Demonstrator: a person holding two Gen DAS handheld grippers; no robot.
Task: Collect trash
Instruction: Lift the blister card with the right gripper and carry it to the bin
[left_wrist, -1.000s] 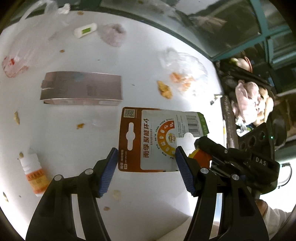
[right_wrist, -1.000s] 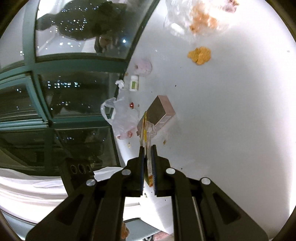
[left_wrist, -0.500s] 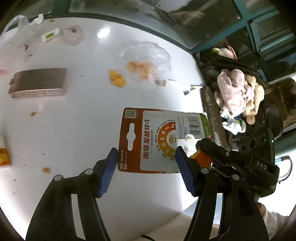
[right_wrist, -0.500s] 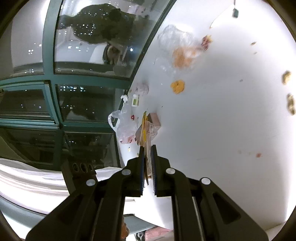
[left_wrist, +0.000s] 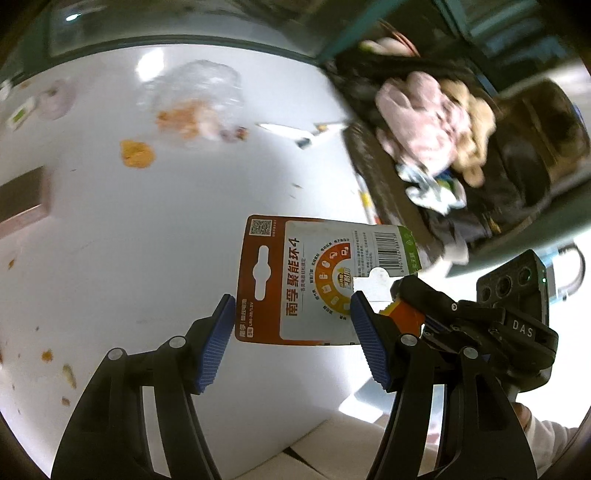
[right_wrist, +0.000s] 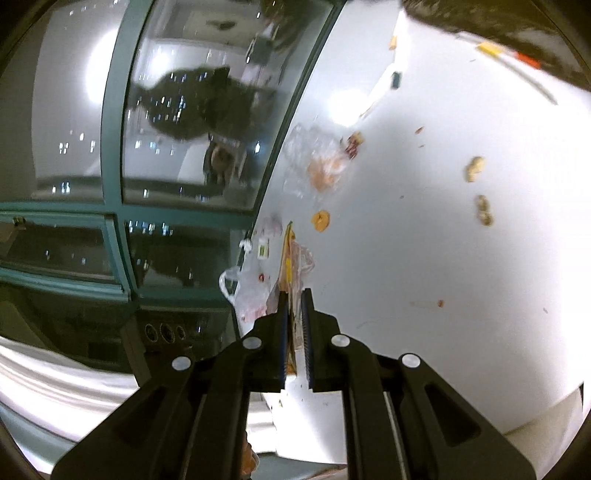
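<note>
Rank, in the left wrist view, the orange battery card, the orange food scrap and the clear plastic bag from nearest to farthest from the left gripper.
1. Orange battery card: between the left gripper's pads.
2. Orange food scrap: on the white table, upper left.
3. Clear plastic bag: beyond the scrap, near the table's far edge.

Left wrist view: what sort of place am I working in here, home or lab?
Probably a lived-in room at night, not a lab. A white table strewn with food scraps stands against a teal-framed window showing city lights, and beside it plush toys are heaped on dark clutter.
</note>
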